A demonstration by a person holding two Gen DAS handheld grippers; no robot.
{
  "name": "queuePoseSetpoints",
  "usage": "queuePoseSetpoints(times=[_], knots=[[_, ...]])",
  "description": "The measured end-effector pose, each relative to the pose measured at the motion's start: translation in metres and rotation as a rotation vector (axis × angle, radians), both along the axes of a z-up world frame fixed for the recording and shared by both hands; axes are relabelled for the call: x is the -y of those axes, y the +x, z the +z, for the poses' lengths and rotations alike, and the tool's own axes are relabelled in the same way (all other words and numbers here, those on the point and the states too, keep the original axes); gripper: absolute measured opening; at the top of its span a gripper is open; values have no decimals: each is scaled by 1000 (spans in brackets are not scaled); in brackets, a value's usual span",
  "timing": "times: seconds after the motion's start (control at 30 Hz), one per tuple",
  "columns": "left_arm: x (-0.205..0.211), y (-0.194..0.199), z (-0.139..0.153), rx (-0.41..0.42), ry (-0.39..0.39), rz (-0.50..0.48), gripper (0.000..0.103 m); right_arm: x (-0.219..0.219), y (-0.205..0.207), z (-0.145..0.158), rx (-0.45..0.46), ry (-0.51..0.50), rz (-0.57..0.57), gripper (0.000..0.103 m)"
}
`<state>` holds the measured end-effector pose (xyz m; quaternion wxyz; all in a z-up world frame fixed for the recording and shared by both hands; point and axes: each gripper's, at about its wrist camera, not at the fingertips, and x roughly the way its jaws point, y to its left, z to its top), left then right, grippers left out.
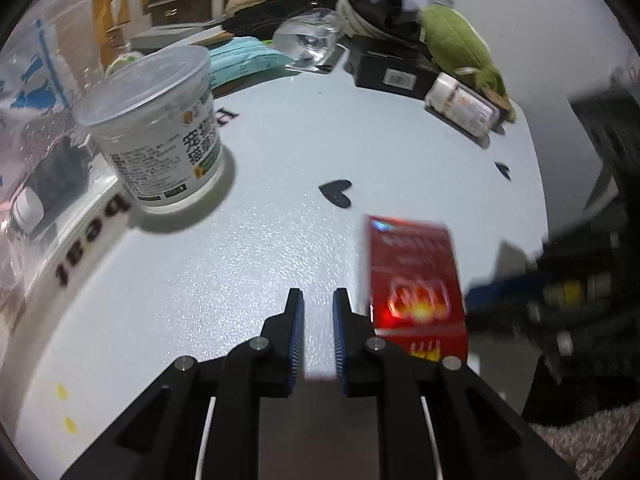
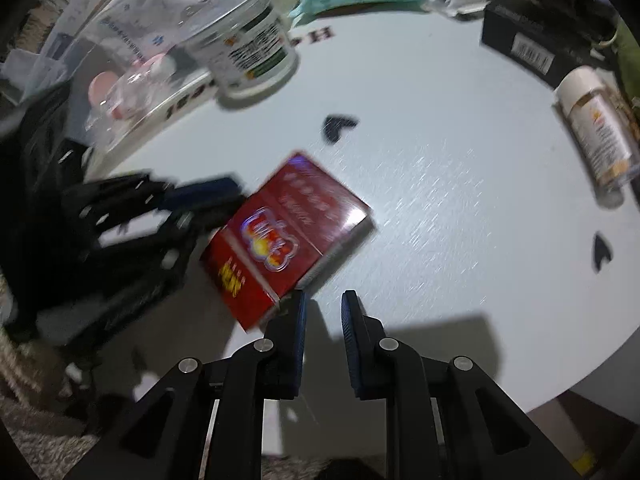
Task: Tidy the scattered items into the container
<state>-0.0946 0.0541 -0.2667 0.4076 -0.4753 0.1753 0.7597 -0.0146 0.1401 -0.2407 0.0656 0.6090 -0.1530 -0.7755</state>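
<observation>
A red box (image 1: 416,280) lies flat on the pale round table (image 1: 260,248). In the left wrist view my left gripper (image 1: 318,300) hangs just left of the box, jaws a narrow gap apart with nothing between them. The right wrist view shows the red box (image 2: 288,236) up and left of my right gripper (image 2: 324,300), whose jaws also stand narrowly apart and empty. The blurred left gripper (image 2: 200,196) reaches the box's far side there. A clear plastic container (image 1: 36,128) (image 2: 100,48) stands at the table's left edge, holding small items.
A white lidded tub (image 1: 160,132) stands beside the container. At the far side lie a pill bottle (image 1: 464,106), a black box (image 1: 392,72), a green plush (image 1: 460,36), a teal pack (image 1: 244,60) and a glass (image 1: 308,38). The table's front edge runs below both grippers.
</observation>
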Motion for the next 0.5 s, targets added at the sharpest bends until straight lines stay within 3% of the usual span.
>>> queuePoseSetpoints(times=[0.13,0.3,0.5], knots=[[-3,-7,3,-13,-6,63,13,5,7,8,-7,-37,46,20],[22,-13,18,-9,7,182,13,-19,4,22,-21,54,29,20],[44,13,20,109,37,260,13,-47,-36,21,-68,135,77,20]])
